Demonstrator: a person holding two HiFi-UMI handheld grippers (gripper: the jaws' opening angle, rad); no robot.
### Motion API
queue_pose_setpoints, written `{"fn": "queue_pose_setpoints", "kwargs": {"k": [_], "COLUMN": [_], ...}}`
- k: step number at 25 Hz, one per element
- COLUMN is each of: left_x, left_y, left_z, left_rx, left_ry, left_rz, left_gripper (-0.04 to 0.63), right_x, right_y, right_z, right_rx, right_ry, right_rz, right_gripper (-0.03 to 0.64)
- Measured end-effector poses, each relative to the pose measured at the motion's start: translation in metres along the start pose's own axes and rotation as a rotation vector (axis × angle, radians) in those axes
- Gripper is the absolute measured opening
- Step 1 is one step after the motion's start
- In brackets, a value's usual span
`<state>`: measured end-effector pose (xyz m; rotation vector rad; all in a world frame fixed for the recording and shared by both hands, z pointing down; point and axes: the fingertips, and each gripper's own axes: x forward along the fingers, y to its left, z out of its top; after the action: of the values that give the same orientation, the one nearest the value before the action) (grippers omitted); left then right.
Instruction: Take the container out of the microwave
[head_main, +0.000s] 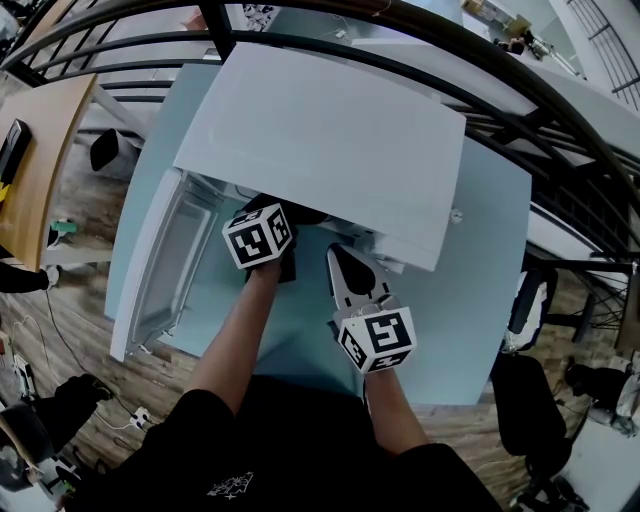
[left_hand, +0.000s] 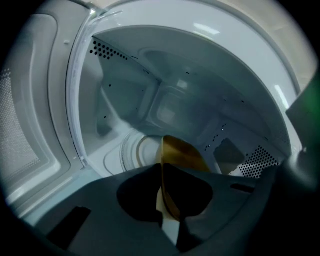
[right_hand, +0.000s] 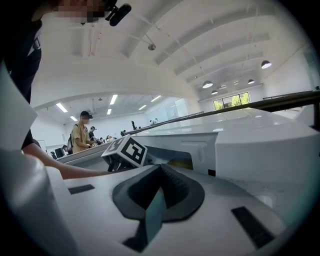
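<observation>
The worktop (head_main: 470, 290) carried the microwave (head_main: 320, 140), its door (head_main: 165, 265) swung open. Inside, the left claw (left_hand: 161, 172) pinched the edge of the amber container (left_hand: 182, 152). I'd have drawn it straight back, kept level. The right claw (right_hand: 159, 172) hung outside, closed on nothing.

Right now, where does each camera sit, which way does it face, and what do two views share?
Head view: on the person's head, steeply down on the open white microwave and blue table; both forearms, left claw and right claw show.
Left gripper view: on the left claw, facing into the microwave; jaws grip an amber container.
Right gripper view: on the right claw, facing past the microwave's front; jaws together, empty.
Shared: head and right gripper views show the left marker cube.
</observation>
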<state>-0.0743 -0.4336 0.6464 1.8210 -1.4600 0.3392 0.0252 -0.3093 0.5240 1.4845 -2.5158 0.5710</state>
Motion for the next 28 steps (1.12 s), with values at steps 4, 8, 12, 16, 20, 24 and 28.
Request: {"fn": "queue_pose_setpoints", "kwargs": {"k": [4, 8, 12, 16, 20, 24, 28], "left_x": [-0.005, -0.015, -0.029, -0.044, -0.060, -0.076, -0.092], "left_y": [-0.001, 0.000, 0.001, 0.004, 0.008, 0.012, 0.019], "left_z": [0.002, 0.001, -0.003, -0.007, -0.014, -0.021, -0.032], "left_rx": [0.004, 0.004, -0.003, -0.009, -0.014, -0.023, -0.034], "left_ry": [-0.004, -0.010, -0.025, -0.039, -0.048, -0.056, -0.059], "left_rz": [-0.004, -0.003, 0.003, 0.012, 0.025, 0.039, 0.054], "left_gripper": [0.029, 0.029, 0.029, 0.029, 0.029, 0.029, 0.029], "right_x": [-0.002, -0.006, -0.012, -0.019, -0.028, -0.035, -0.043], "right_y": [0.001, 0.006, 0.012, 0.019, 0.026, 0.033, 0.040], "right_z": [0.004, 0.007, 0.010, 0.010, 0.008, 0.005, 0.002], "right_rx": [-0.002, -0.009, -0.018, -0.033, -0.046, -0.062, -0.073], "right_ry": [-0.004, -0.012, -0.019, -0.020, -0.017, -0.011, -0.005], "right_rz": [0.007, 0.021, 0.039, 0.060, 0.078, 0.097, 0.115], "right_gripper": [0.008, 0.007, 0.006, 0.006, 0.006, 0.007, 0.006]}}
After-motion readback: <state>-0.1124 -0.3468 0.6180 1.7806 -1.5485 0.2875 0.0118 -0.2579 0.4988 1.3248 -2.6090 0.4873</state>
